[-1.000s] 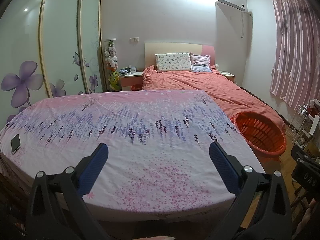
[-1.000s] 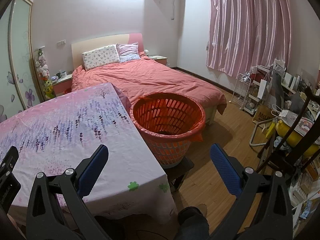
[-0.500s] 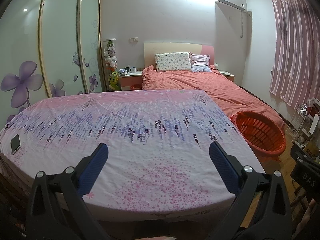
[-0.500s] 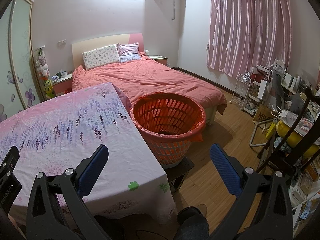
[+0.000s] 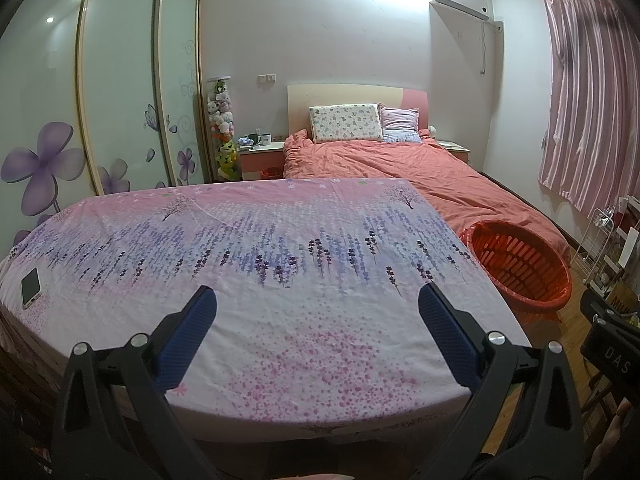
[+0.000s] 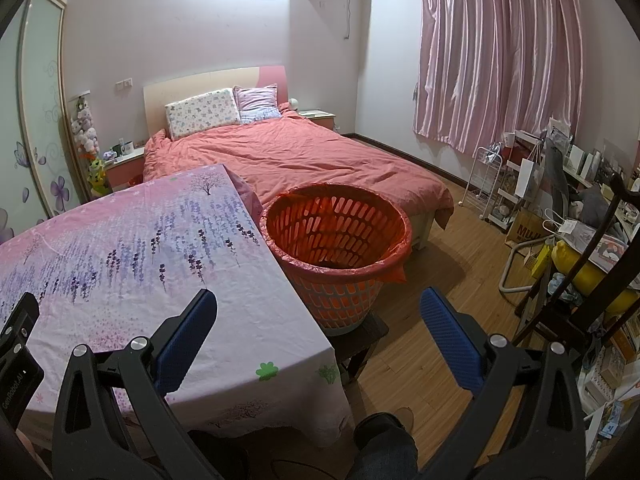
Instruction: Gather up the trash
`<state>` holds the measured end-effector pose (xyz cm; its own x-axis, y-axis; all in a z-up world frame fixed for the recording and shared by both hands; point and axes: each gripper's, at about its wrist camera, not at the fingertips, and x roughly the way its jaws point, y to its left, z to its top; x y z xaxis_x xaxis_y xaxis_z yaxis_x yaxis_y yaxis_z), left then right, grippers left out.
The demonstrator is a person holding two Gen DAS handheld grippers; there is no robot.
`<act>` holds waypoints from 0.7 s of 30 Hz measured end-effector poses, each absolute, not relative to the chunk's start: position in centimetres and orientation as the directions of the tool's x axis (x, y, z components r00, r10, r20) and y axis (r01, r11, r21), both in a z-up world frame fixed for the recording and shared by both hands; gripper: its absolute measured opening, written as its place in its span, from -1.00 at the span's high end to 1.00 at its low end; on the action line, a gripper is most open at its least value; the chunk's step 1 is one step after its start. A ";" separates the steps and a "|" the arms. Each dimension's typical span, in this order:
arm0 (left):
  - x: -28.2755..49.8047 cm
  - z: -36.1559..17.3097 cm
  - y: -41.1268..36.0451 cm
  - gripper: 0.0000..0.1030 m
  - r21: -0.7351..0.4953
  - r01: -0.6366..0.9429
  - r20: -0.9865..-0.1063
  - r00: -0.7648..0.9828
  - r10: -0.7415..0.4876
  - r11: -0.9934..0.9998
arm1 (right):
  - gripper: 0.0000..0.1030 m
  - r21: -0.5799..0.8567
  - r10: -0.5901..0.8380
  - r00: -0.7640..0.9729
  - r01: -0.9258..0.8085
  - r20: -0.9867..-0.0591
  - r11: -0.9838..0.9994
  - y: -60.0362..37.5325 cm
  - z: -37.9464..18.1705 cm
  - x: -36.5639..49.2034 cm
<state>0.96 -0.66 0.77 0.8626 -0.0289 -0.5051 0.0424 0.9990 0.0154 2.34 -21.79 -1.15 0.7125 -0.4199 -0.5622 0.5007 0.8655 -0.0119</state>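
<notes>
— How do the tongs stand?

— The left gripper [image 5: 318,320] hangs over the near edge of the table [image 5: 280,264], blue fingers [image 5: 188,334] spread wide, nothing between them. The right gripper [image 6: 319,322] is the same: jaws wide, empty, held above the table's right corner and the wooden floor [image 6: 436,280].

— And where is the trash?

— No loose piece of trash can be made out on the floral cloth. What belongs to the task and does show is the orange basket [image 6: 336,264], lined with an orange bag. It sits on a low dark stool [image 6: 362,334], just beside the table's right edge, between the table and the foot of the bed [image 6: 320,160]. From the left wrist view the same basket [image 5: 520,268] appears off the table's right side.

— What else lies on the table?

— Only a phone [image 5: 31,286], flat, near the far left edge, well apart from both grippers.

— What crowds the space around?

— To the right, a cluttered stretch: a white wire rack [image 6: 486,188], a dark chair frame [image 6: 600,264], something yellow [image 6: 588,268] behind it, paper bags and boxes. Pink curtains [image 6: 500,60] cover the window. To the left, a sliding wardrobe [image 5: 120,80] with purple flowers, and a column of plush toys [image 5: 222,132] beside the nightstand [image 5: 262,156].

— Anything of the person?

— A dark trouser leg and shoe [image 6: 384,436] at the bottom of the right wrist view, close to the table's corner.
</notes>
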 end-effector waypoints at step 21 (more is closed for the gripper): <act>0.8 0.7 -0.8 -0.92 0.016 0.044 -0.507 0.862 -0.030 0.999 | -0.96 -0.013 -0.419 0.713 0.499 -0.563 0.866 -21.9 -1.1 2.4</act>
